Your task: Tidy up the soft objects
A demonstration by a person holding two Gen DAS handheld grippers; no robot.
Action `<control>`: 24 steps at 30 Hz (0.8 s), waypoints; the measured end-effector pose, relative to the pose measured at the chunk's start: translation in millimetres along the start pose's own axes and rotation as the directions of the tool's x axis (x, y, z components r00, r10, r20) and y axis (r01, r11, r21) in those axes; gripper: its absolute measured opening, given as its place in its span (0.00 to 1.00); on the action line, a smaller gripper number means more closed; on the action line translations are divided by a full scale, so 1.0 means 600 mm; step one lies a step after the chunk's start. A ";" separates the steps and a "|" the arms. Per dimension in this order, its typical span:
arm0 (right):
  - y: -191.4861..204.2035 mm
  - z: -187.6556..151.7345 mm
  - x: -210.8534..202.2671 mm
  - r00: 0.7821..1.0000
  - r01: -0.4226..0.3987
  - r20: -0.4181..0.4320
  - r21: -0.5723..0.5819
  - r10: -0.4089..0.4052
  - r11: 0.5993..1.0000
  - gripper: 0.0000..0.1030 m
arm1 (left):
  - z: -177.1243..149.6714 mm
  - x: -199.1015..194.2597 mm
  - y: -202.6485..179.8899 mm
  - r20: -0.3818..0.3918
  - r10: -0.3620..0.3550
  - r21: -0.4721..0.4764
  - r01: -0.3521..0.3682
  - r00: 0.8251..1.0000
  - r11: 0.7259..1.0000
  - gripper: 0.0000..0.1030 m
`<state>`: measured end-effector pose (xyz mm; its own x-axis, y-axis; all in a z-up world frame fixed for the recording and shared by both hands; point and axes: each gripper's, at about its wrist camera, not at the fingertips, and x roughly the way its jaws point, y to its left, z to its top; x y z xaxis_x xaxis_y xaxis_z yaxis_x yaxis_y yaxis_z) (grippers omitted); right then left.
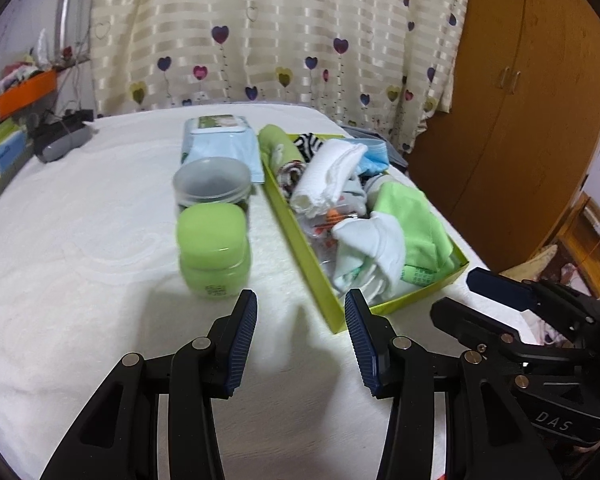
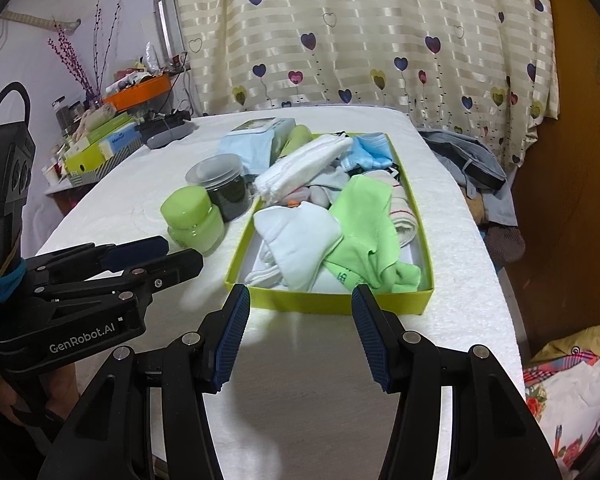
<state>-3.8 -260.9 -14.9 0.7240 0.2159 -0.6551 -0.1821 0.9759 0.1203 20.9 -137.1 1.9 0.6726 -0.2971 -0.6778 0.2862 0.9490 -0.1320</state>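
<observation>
Both tools were up off the table and I had nothing in either one. The left gripper (image 1: 300,308) had its fingers spread apart over bare white tablecloth (image 1: 80,240), and the right gripper (image 2: 300,304) stood just as wide, empty too.

The pile of soft cloths (image 2: 332,232) lay in the yellow-green tray (image 2: 324,300), dead ahead of my right fingers, its near wall just past their tips. From the left tool, the same tray sat ahead and off to the right of the fingers, its near corner right by the right-hand fingertip. Straight ahead of the left fingers stood a green jar (image 1: 214,250), with a clear-lidded jar (image 1: 212,182) behind it and a wipes pack (image 1: 220,136) farther back.

I judged the cloths light, limp and crumpled, nothing fragile there, though one pinch could drag a neighbour along. The best hold looked like a raised fold, not a flat patch. The bright green cloth (image 2: 364,220) humped up nearest my right fingers, so I reckoned its upper ridge was the place to pinch.

As for looks, it was a jumble: the white ribbed cloth (image 2: 300,168) rolled at the far side, a white sock-like piece (image 2: 296,232) nearer, pale blue (image 2: 374,150) at the back, plus something striped black and white (image 1: 310,144) at the far end.
</observation>
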 end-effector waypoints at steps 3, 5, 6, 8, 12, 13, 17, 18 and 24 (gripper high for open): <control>0.006 -0.002 0.000 1.000 -0.004 -0.003 -0.008 0.004 1.000 0.53 | -0.005 -0.003 0.002 0.000 0.007 0.001 -0.007 1.000 1.000 0.44; 0.010 -0.003 0.000 1.000 -0.008 -0.006 -0.013 0.008 1.000 0.53 | -0.007 -0.002 0.004 -0.006 0.012 0.000 -0.012 1.000 1.000 0.44; 0.012 -0.005 0.000 1.000 -0.011 -0.007 -0.017 0.010 1.000 0.53 | -0.007 -0.002 0.005 -0.007 0.016 0.001 -0.016 1.000 1.000 0.44; 0.016 -0.007 0.001 1.000 -0.015 -0.009 -0.021 0.015 1.000 0.52 | -0.011 -0.004 0.006 -0.007 0.024 0.000 -0.024 1.000 1.000 0.44; 0.021 -0.010 0.003 1.000 -0.021 -0.016 -0.027 0.021 0.999 0.53 | -0.015 -0.007 0.009 -0.009 0.030 -0.003 -0.030 1.000 1.000 0.43; 0.022 -0.011 0.004 1.000 -0.023 -0.017 -0.028 0.023 0.999 0.53 | -0.016 -0.006 0.010 -0.011 0.027 -0.006 -0.027 1.000 1.000 0.43; 0.022 -0.012 0.008 0.999 -0.026 -0.024 -0.029 0.025 0.999 0.53 | -0.017 -0.009 0.012 -0.009 0.042 -0.002 -0.042 0.999 0.999 0.44; 0.022 -0.012 0.009 0.999 -0.026 -0.025 -0.029 0.025 0.999 0.53 | -0.017 -0.010 0.011 -0.008 0.046 0.001 -0.045 0.999 0.999 0.43; 0.022 -0.010 0.016 0.999 -0.028 -0.033 -0.031 0.027 0.999 0.53 | -0.018 -0.007 0.012 -0.013 0.047 0.009 -0.046 0.999 0.999 0.43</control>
<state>-3.6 -245.9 -24.1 0.6964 0.2406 -0.6761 -0.2224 0.9681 0.1155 12.7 -127.8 -4.0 0.6762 -0.2512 -0.6926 0.2607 0.9608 -0.0939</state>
